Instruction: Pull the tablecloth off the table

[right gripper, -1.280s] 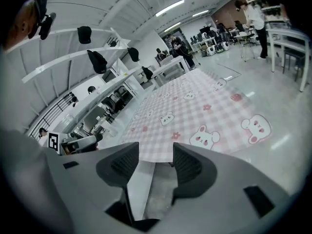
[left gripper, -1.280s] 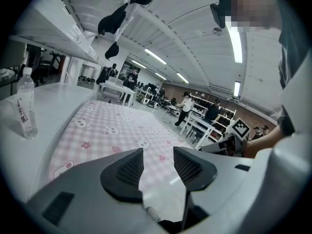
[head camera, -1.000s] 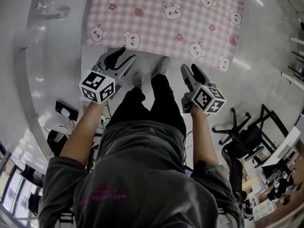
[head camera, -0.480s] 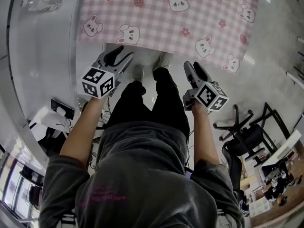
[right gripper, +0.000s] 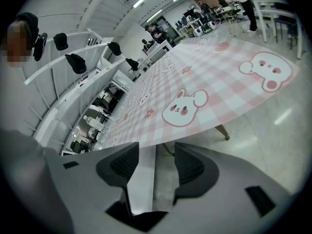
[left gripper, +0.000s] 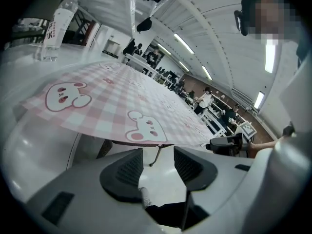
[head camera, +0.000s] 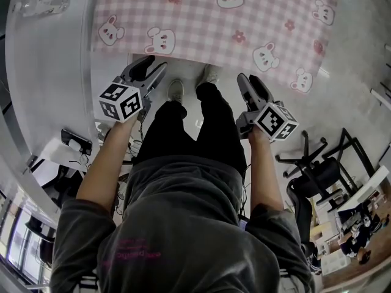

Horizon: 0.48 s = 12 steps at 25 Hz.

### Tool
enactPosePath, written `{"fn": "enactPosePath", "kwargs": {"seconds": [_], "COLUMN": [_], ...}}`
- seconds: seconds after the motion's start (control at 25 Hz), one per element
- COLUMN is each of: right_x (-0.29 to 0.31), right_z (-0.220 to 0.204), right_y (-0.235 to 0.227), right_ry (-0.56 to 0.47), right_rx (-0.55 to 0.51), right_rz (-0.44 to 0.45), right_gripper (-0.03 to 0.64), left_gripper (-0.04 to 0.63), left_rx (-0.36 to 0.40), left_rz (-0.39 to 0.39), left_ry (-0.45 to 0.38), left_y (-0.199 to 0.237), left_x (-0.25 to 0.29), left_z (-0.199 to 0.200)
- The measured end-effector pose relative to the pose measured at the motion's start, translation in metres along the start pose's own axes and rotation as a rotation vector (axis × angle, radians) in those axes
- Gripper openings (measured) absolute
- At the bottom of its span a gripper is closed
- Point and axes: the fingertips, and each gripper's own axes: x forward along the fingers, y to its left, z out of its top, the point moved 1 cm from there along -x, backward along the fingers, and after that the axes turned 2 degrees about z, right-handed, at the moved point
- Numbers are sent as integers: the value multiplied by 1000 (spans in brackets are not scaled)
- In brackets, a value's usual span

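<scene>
Step judged as approach to the grasp: the tablecloth (head camera: 226, 23) lies spread on the tabletop (head camera: 61, 60) across the frame's top, the left hand-held gripper (head camera: 153, 66) and right hand-held gripper (head camera: 249, 81) hover near its lower edge, jaws apart and empty, and each must next close on that edge.

On my feed: grey shirt (head camera: 177, 224) with pink print, black trousers (head camera: 189, 133), pale shoes (head camera: 176, 91), grey left gripper (head camera: 148, 66) and right gripper (head camera: 249, 83) with black-and-white cubes (head camera: 121, 101).

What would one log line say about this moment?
left gripper: open, empty | right gripper: open, empty | tablecloth: spread flat, near edge ungrasped
</scene>
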Motion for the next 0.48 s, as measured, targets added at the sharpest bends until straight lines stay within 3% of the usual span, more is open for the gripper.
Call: {"fn": "enactPosePath", "kwargs": {"seconds": [0.48], "right_x": [9], "right_z": [12], "right_y": [-8], "right_ry": [-36], "right_rx": [70], "right_rz": [4], "right_gripper": [212], "left_gripper": [190], "left_rx": [-133], "left_rz": [-25], "left_ry": [-62], "left_y": [10], "left_x": [11], "left_z": [13]}}
